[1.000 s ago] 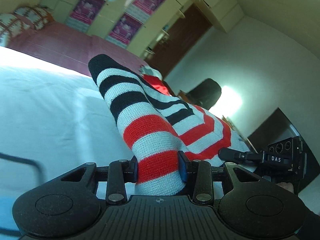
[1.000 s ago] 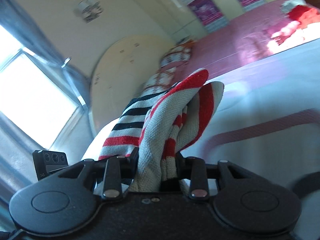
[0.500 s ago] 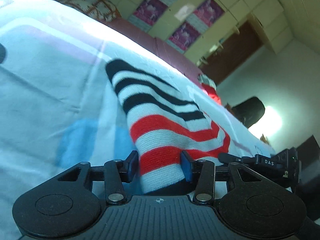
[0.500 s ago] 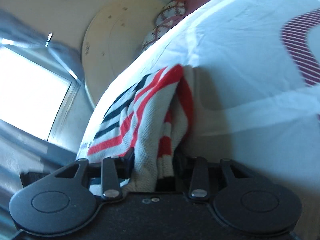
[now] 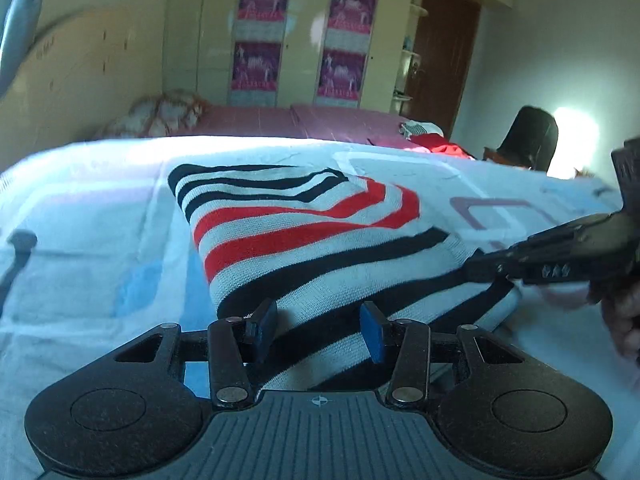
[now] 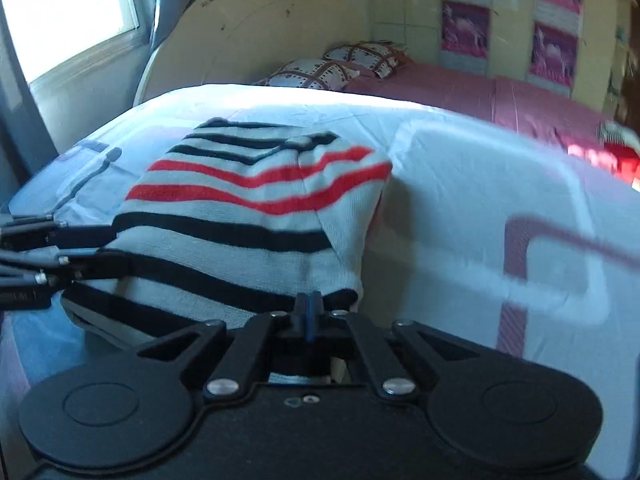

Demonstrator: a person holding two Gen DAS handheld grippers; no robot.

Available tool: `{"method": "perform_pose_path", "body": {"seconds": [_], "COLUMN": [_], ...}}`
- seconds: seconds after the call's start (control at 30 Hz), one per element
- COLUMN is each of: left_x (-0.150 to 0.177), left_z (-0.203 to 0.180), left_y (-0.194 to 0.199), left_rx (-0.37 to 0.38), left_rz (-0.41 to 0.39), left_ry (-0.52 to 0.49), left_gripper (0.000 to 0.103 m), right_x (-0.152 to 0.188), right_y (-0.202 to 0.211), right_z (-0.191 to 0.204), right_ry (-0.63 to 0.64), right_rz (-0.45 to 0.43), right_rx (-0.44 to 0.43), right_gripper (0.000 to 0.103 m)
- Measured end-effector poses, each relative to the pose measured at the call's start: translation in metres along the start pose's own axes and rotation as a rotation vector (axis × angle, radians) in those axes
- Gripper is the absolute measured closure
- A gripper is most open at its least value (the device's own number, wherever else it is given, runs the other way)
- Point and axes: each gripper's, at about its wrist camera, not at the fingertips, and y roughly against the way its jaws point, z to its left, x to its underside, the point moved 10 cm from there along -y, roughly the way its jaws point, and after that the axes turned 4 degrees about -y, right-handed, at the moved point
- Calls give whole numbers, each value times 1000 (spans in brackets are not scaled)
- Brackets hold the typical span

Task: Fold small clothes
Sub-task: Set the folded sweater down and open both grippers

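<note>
With the striped knit garment (image 5: 304, 236) folded on the bed (image 5: 80, 208), left hand-held gripper (image 5: 318, 330) spread, right hand-held gripper (image 6: 308, 312) pressed together — next, withdraw.

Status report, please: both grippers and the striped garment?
Left gripper open, fingers astride striped garment. Right gripper shut at garment's near edge. Garment folded flat on bed. Nothing blocking.

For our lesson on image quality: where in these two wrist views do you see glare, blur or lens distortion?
Left wrist view: glare washes out the far edge of the pale blue patterned bedsheet, and the right hand-held gripper is smeared. Right wrist view: the bright window is overexposed, the sheet's maroon pattern streaks with blur, and the fisheye lens bows the bed.
</note>
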Motion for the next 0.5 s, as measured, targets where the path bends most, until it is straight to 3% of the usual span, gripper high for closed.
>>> {"method": "perform_pose_path", "body": {"seconds": [0.07,0.17,0.2,0.23,0.27,0.3,0.33,0.47,0.5], "left_x": [-2,-5,-5,-6,-8,-9,-11,-13,-15], "left_z": [-3,9,14,19,22,26,26,13,5], "left_y": [5,20,29,41,55,74,90,140,152], "left_rx": [-21,-40,-61,-85,-114,-148,-177,-267,-269], "left_rz": [4,4,-1,-19,-46,-77,-102,-98,-113], "left_ry": [-31,47,66,79,87,93,98,159,172], "left_gripper": [58,58,54,35,23,8,5,0,0], "right_x": [3,2,-1,-4,-8,-10,-12,5,11], "right_y": [2,10,16,26,40,55,69,113,124], "right_z": [-7,-3,2,7,14,16,18,34,37], "right_ry": [-95,-100,-123,-137,-139,-143,-146,-152,-147], "right_rz": [-3,-21,-35,-58,-86,-110,-127,-118,-125], "right_rx": [-21,15,17,14,21,42,63,62,63], "right_gripper": [103,103,95,72,59,33,27,27,17]}}
